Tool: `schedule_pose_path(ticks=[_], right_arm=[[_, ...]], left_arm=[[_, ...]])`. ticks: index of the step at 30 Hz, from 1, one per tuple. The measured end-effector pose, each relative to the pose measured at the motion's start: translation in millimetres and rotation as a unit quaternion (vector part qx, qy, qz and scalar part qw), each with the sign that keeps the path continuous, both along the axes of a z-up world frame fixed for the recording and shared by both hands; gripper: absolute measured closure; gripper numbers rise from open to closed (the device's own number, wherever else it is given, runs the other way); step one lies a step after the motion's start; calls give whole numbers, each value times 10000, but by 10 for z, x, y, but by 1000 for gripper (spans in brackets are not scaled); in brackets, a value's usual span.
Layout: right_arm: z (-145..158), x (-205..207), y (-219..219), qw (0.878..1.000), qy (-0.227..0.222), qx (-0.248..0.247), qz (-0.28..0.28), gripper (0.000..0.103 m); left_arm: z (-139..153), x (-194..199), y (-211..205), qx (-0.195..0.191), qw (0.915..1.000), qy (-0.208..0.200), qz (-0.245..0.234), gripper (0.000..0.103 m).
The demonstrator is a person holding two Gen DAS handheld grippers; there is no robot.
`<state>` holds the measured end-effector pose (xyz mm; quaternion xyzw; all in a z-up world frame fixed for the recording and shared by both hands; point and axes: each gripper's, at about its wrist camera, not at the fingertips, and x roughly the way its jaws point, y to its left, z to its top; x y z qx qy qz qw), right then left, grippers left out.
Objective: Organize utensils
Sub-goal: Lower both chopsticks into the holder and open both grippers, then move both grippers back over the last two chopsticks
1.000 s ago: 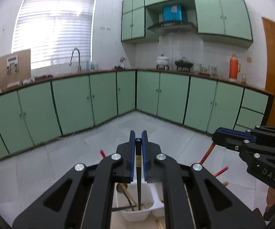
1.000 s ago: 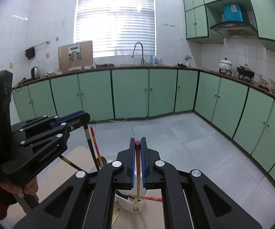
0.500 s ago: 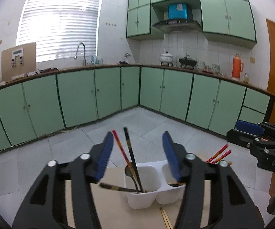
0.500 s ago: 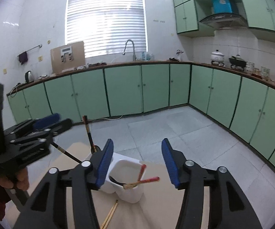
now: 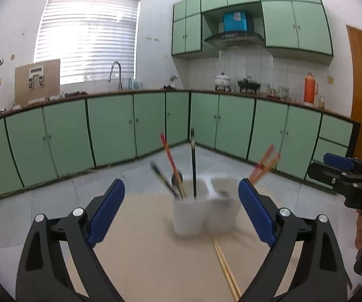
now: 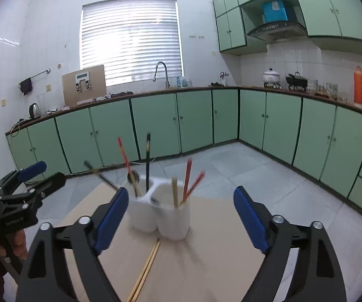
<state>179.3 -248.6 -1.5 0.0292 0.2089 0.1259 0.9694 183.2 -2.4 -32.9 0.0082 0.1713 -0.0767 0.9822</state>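
A white two-cup utensil holder (image 5: 201,210) (image 6: 160,214) stands on a beige table. Its left cup holds a black chopstick (image 5: 193,161) (image 6: 147,161), a red chopstick (image 5: 168,153) and a dark spoon (image 6: 134,178). Its right cup holds red chopsticks (image 5: 265,164) (image 6: 189,181). A pair of bamboo chopsticks (image 5: 225,266) (image 6: 145,269) lies on the table in front of the holder. My left gripper (image 5: 181,214) is open and empty, back from the holder. My right gripper (image 6: 178,216) is open and empty, also back from it.
The beige table (image 5: 155,264) (image 6: 218,251) ends just behind the holder, with tiled floor beyond. Green cabinets (image 5: 110,125) line the far walls. Each gripper shows in the other's view: the right one (image 5: 352,183), the left one (image 6: 22,196).
Both grippers opened, releasing a black chopstick into the left cup and a red chopstick into the right cup, then drew back and down from the holder.
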Motion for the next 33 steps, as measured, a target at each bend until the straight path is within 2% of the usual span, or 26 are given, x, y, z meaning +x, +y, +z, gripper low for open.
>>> schedule_pose_path(ticks=[7, 13, 21, 27, 33], right_arm=[[-663, -283, 90, 9981, 598, -103, -98, 13], [-1111, -432, 153, 9946, 1017, -117, -167, 13], [-1405, -649, 326, 9918, 1251, -212, -125, 13], [-1514, -776, 429, 9895, 1425, -224, 21, 27], [-1617, -927, 585, 9855, 1627, -355, 326, 52]], left_arm=[[-613, -214, 39, 128, 9970, 765, 77, 13], [-1055, -296, 165, 182, 9918, 1231, 290, 13], [-1357, -449, 189, 232, 9863, 1591, 356, 13], [-1445, -531, 157, 243, 9837, 1755, 305, 13], [-1483, -564, 119, 334, 9807, 1901, 328, 13]])
